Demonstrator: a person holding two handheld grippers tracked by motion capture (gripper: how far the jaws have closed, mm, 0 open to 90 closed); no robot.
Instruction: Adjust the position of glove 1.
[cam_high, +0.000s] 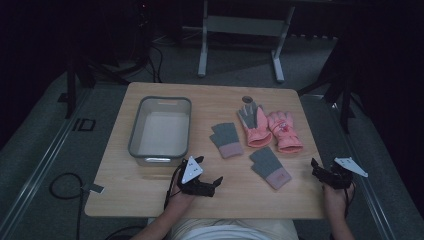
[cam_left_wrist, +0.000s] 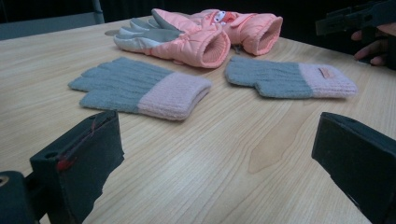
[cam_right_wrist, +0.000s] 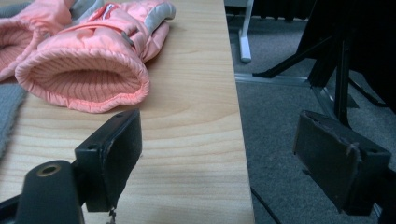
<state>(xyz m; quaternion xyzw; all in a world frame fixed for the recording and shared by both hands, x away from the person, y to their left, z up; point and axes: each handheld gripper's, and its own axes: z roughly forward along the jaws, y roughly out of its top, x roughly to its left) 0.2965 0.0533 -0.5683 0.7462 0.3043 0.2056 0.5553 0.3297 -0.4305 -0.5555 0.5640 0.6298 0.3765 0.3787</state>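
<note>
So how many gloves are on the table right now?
4: two grey knit gloves, one mid-table, one nearer the right gripper; two pink padded gloves side by side behind them. None seem hidden.

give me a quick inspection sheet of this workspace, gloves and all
surface: wooden table, bare at the near edge
job's things: two grey knit gloves and two pink gloves, all lying flat; grey bin at the left looks empty
clutter: small round mark at the far edge, too small to tell
grippers: left hand-held gripper open over the table; right hand-held gripper open at the right edge; neither holds anything
cables: black cable on the floor, left
surroundings: grey floor, metal stand beyond the table
</note>
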